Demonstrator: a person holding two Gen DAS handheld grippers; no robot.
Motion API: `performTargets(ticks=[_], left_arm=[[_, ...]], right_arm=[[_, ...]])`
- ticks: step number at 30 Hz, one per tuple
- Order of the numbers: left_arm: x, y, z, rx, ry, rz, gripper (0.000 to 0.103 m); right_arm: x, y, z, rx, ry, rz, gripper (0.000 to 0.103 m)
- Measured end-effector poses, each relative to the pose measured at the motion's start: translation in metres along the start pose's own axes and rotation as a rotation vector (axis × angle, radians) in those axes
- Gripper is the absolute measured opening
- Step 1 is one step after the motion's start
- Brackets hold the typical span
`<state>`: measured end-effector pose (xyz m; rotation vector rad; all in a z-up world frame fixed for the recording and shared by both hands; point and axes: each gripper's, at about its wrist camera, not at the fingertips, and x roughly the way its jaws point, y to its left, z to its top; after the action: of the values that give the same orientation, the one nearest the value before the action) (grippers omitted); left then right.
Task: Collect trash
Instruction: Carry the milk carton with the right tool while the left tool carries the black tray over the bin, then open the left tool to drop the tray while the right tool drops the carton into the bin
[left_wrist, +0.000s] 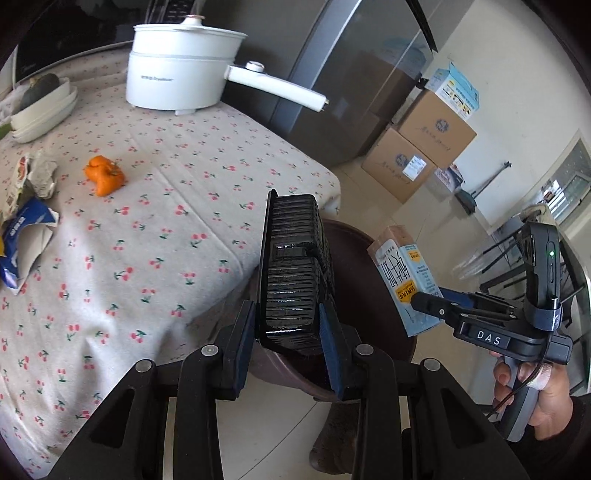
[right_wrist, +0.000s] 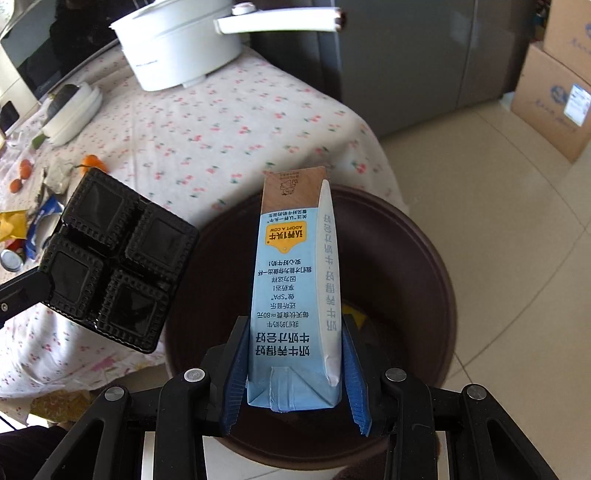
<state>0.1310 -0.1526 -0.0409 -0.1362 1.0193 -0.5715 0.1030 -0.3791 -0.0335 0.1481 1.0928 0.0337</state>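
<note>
While the left tool (left_wrist: 288, 332) clamps the black plastic tray (left_wrist: 293, 266) edge-on between its blue pads, the tray's long axis runs forward, away from the camera, its ribbed side wall facing the lens. From the right wrist view the same tray (right_wrist: 114, 258) shows four square compartments with crimped rims, tilted, hanging over the edge of the surface (right_wrist: 229, 129) and just left of the dark brown bin (right_wrist: 424, 266).

The right tool (right_wrist: 293, 373) grips a light blue milk carton (right_wrist: 291, 280) by its folded base, pads pressed on both sides. The carton's long axis points forward along the fingers, its brown top end farthest from the camera, above the bin's open mouth. In the left wrist view the carton (left_wrist: 406, 280) hangs to the right of the tray, the two well apart.

Printing on the carton reads upside down: a yellow tag with "ADOPT A COW", and "SPA" among lines of Chinese characters. The right tool's body carries the letters "DAS" in the left wrist view, with a hand (left_wrist: 535, 398) around its grip.

On the cherry-print surface sit a white electric pot (left_wrist: 184, 62), a piece of orange peel (left_wrist: 105, 175) and crumpled wrappers (left_wrist: 26, 221). Cardboard boxes (left_wrist: 417, 147) stand on the floor.
</note>
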Motion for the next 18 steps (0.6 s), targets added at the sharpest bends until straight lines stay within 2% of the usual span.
performTargets(ticks=[5,7,8,9,15,18], left_arm=[[0.023,-0.013,-0.001,0.036,0.007,-0.003,0.040],[0.027,-0.011,0.001,0.036,0.023,0.003,0.049],[0.029,-0.009,0.001,0.032,0.030,0.016,0.064],[0.029,-0.006,0.002,0.027,0.030,0.034,0.075],[0.022,0.012,0.002,0.007,0.035,0.109,0.089],[0.016,0.019,0.001,0.003,0.033,0.143,0.091]], right_arm=[[0.003,-0.015,-0.007,0.017,0.016,-0.022,0.041],[0.005,-0.021,-0.010,0.022,0.022,-0.028,0.041],[0.005,-0.024,-0.011,0.025,0.025,-0.031,0.041],[0.006,-0.027,-0.012,0.028,0.028,-0.033,0.041],[0.008,-0.035,-0.015,0.036,0.032,-0.040,0.041],[0.010,-0.033,-0.015,0.034,0.037,-0.042,0.041]])
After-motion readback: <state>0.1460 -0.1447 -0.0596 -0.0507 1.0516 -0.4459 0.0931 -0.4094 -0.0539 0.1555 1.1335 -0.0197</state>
